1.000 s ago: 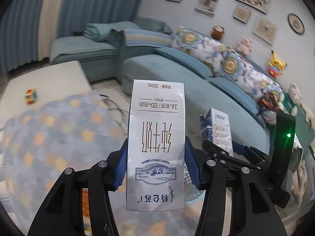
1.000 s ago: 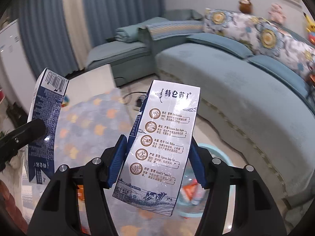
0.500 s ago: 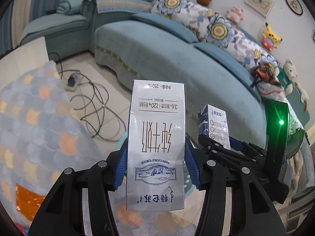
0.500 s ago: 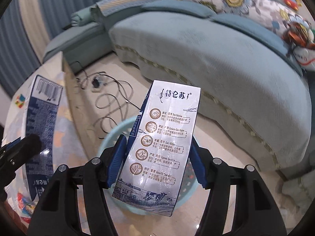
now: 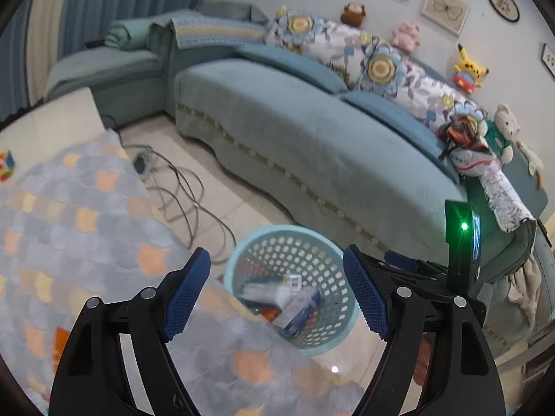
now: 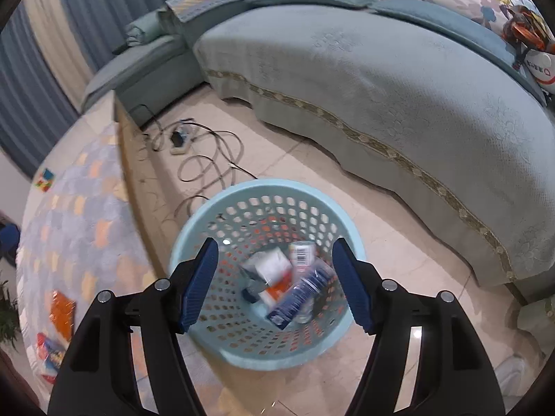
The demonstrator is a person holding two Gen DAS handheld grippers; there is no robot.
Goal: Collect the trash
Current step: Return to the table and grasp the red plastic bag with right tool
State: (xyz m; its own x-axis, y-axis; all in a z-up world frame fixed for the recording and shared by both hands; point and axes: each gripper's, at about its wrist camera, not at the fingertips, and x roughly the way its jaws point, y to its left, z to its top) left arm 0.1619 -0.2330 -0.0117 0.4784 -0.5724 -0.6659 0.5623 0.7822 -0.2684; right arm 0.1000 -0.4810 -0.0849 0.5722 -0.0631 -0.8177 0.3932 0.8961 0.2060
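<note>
Pale-blue perforated basket (image 6: pixel 208 326) — teal sofa (image 6: pixel 399 79), scale-patterned grey-and-orange cloth (image 5: pixel 69 215).

Home living room, teal sofa (image 5: pixel 312 131), plush toys (image 5: pixel 468 69), framed pictures (image 5: pixel 445 3), probably curtains (image 5: pixel 114 3)

We log pale beige tiled floor (image 6: pixel 277 159). Directly on it: light blue perforated plastic basket (image 6: pixel 208 218) holding blurred cartons; white power strip with looped black cables (image 6: pixel 208 163) near it; teal fabric sofa (image 6: pixel 381 79) behind. We note low table under scale-patterned grey-orange cloth (image 6: pixel 69 235) beside basket.
</note>
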